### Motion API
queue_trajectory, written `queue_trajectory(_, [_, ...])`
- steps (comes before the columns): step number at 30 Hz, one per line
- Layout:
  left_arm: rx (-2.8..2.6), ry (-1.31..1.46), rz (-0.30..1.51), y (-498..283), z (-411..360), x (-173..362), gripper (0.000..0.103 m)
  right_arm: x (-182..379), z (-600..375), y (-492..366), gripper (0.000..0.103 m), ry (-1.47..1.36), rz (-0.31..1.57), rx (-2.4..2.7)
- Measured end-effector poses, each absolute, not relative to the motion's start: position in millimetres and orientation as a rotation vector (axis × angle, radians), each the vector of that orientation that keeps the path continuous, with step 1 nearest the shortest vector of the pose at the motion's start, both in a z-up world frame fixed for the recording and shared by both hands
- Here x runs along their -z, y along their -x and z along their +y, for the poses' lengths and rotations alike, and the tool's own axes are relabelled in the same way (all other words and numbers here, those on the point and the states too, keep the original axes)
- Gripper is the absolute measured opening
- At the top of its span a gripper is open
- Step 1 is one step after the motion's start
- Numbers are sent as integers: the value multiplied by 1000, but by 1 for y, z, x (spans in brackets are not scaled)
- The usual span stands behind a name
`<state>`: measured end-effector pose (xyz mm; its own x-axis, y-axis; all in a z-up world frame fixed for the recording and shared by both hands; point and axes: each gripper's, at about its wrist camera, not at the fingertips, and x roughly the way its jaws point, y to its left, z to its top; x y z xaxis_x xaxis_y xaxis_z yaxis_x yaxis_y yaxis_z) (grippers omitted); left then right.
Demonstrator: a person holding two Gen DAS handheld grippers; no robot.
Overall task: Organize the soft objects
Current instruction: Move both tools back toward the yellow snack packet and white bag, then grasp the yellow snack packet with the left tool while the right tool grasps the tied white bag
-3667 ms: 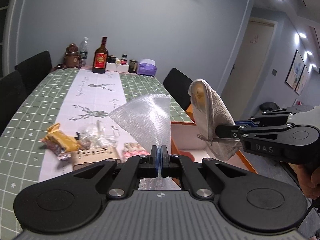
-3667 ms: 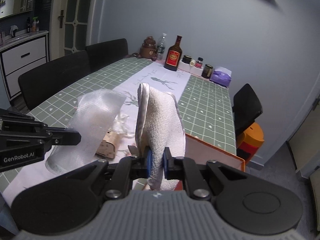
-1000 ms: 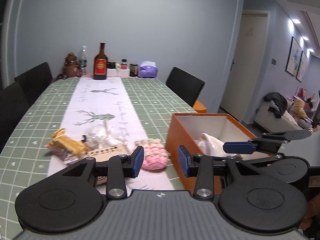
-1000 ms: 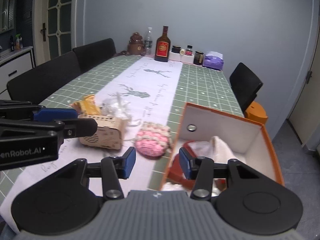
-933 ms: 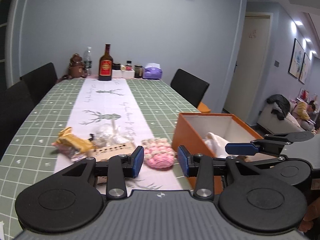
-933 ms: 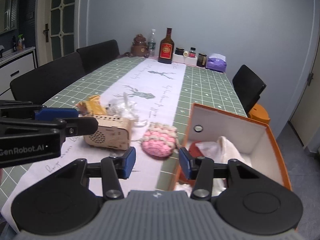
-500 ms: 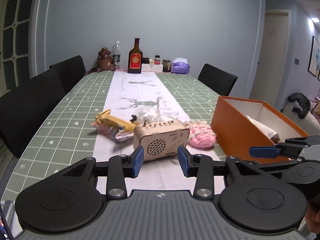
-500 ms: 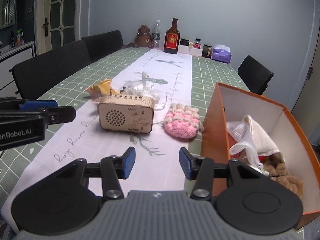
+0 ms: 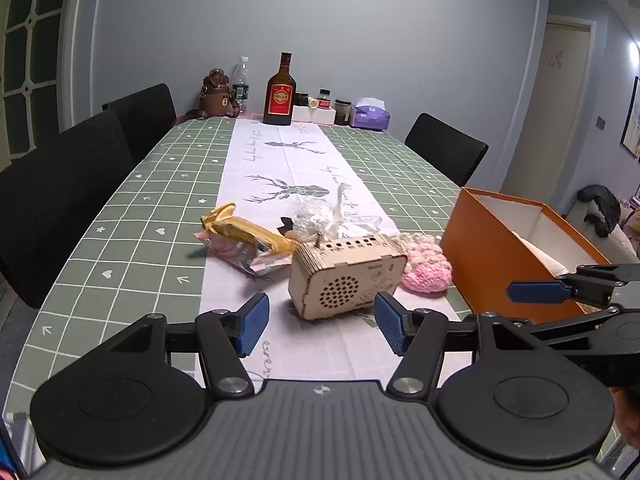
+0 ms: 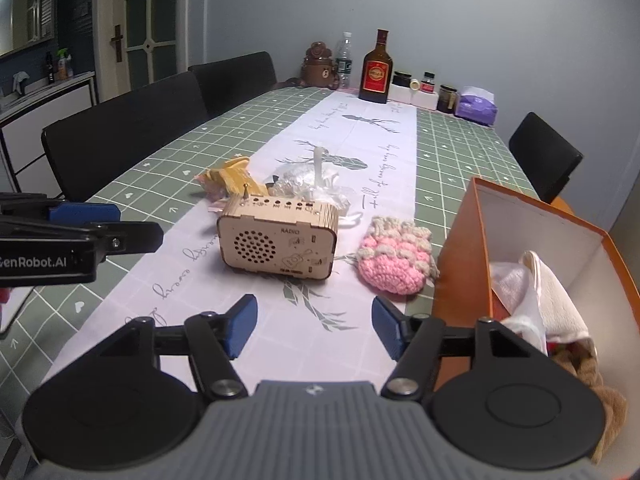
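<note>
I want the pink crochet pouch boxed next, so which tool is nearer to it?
Probably right. The right tool is open, with the pink crochet pouch just ahead, slightly right. The left tool faces the wooden radio, the pouch beyond.

We have two cameras, one on each gripper, and each looks forward along its own two fingers. Both sit low near one end of the long table (image 9: 132,216) and face down it toward the far wall. Our left camera is close behind the wooden radio (image 9: 346,280). Our right camera sits a bit to the right, close beside the orange box (image 10: 460,264), and looks down into it. Both views share the radio, the pink knitted pouch (image 10: 394,260), the box and the bottle (image 9: 280,94).
</note>
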<state>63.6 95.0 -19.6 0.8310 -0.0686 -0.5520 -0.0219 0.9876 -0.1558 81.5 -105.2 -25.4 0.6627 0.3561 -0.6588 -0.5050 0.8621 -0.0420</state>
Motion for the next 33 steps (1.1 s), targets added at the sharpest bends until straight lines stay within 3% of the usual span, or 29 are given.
queue_trajectory(14, [-71,334,738,-149,137,17,70,3,-104,-189,62,196,821,-581])
queue_trajectory(24, [-161,541,837,-221,169,50,71,16,-69,-260,62,192,921,-650])
queue_trajectory(33, [-205,567,870,-245,174,78,71,44,-18,-301,63,268,979,-703])
